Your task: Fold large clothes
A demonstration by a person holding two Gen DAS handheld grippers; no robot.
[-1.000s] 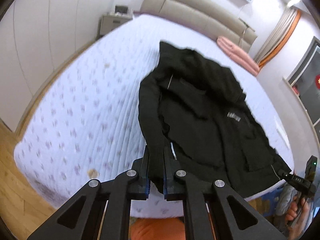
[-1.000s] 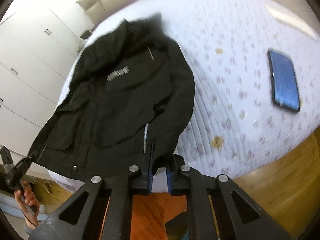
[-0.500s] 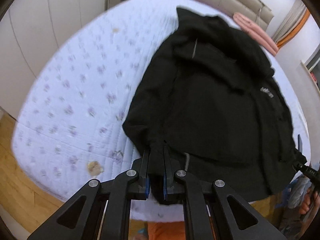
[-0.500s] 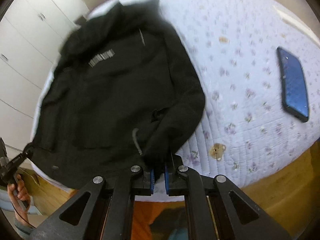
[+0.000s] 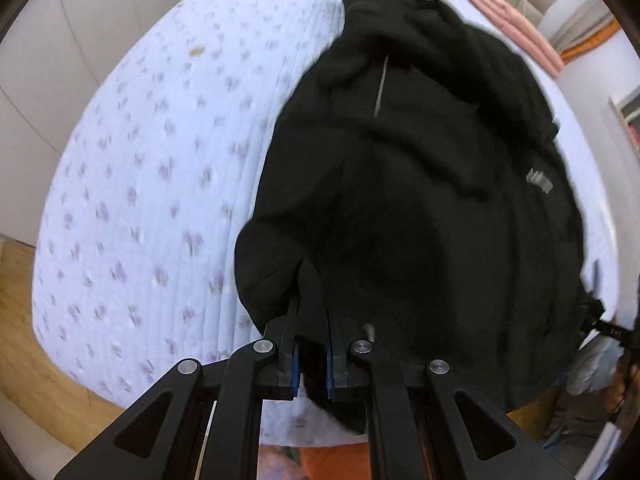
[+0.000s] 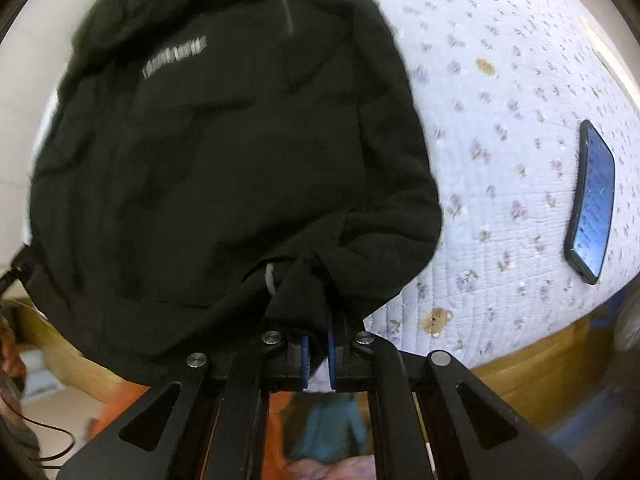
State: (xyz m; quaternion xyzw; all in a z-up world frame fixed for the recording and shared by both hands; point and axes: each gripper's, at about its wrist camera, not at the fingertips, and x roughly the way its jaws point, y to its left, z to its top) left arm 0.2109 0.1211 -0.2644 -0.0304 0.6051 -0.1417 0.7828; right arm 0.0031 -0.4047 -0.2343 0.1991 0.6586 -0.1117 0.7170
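Note:
A large black hooded jacket (image 5: pixel 420 184) lies on a bed with a white quilt printed with purple flowers (image 5: pixel 152 168). My left gripper (image 5: pixel 311 344) is shut on the jacket's bottom hem at one corner, near the bed's foot edge. In the right wrist view the same jacket (image 6: pixel 208 152) fills the left half, its grey chest logo (image 6: pixel 174 56) facing up. My right gripper (image 6: pixel 318 340) is shut on the hem or cuff at the other corner. The fabric bunches between both pairs of jaws.
A dark phone (image 6: pixel 592 200) lies on the quilt (image 6: pixel 500 120) to the right of the jacket. A pink folded blanket (image 5: pixel 516 24) lies by the headboard. Wooden floor (image 5: pixel 24 320) lies beyond the bed's foot. White wardrobe doors (image 5: pixel 80 32) stand at the left.
Both grippers have carried the hem forward over the bed, towards the headboard. The jacket looks closer and larger, and its lower part has slackened and bunched.

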